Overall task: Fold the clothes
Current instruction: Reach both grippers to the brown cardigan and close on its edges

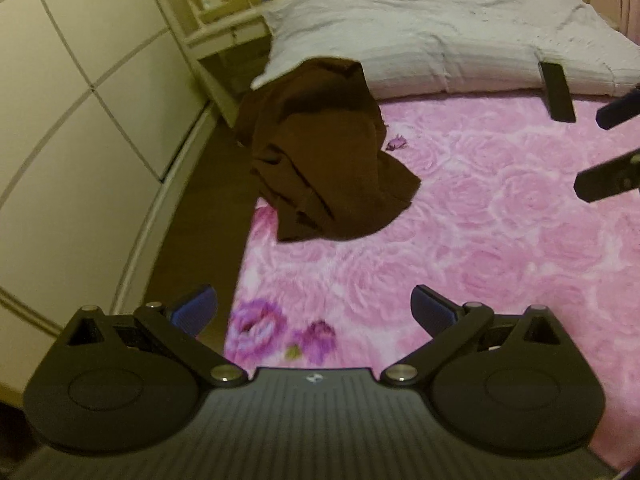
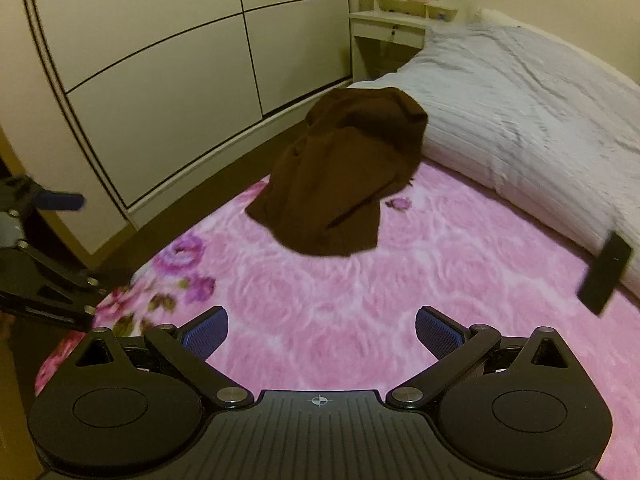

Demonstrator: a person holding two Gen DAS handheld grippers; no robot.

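Here both tongs (image 1: 314, 310) (image 2: 322, 330) gape empty; brown garment (image 1: 320, 152) heaped at blanket (image 1: 480, 240) edge.

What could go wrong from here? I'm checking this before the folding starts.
The brown garment lies crumpled at the bed's edge, partly on the grey duvet; a careless pull could drag it to the floor. A dark flat object lies nearby and might be snagged. Both the left hand-held gripper and the right hand-held gripper are open and empty.
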